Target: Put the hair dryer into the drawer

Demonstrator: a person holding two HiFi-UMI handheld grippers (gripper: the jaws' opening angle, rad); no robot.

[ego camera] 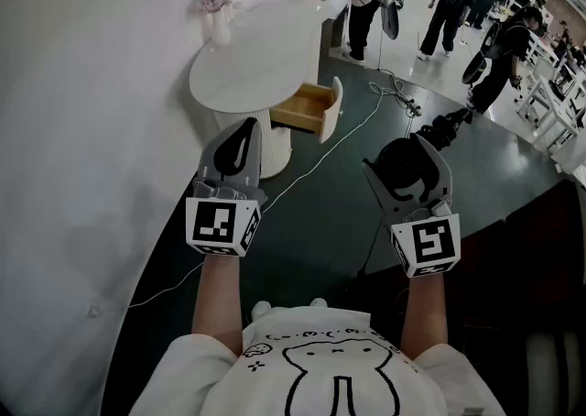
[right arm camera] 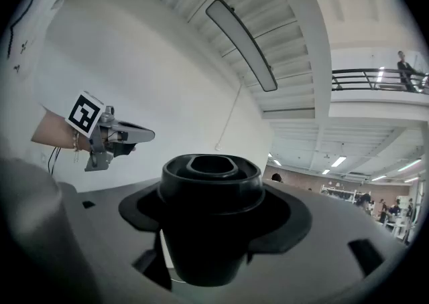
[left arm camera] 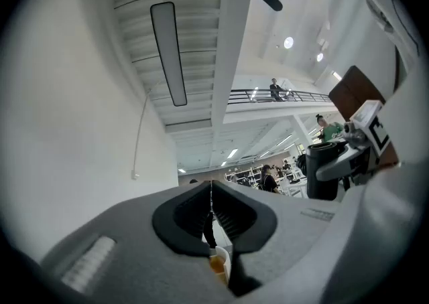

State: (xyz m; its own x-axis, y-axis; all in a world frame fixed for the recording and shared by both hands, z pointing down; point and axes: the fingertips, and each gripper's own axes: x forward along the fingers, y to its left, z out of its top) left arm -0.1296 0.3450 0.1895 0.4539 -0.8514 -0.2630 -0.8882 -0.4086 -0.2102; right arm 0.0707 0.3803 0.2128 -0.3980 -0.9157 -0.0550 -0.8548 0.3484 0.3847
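Note:
The black hair dryer sits between the jaws of my right gripper, which is shut on it and held up in the air. In the right gripper view its round black barrel fills the gap between the wide-set jaws. My left gripper hovers beside it, shut, with its pads meeting and nothing between them. Ahead of both grippers, the wooden drawer stands pulled out from the round white table.
A small vase of flowers stands on the table's far left edge. A white cable runs across the dark floor below the drawer. A curved white wall is at the left. Several people stand at the back right.

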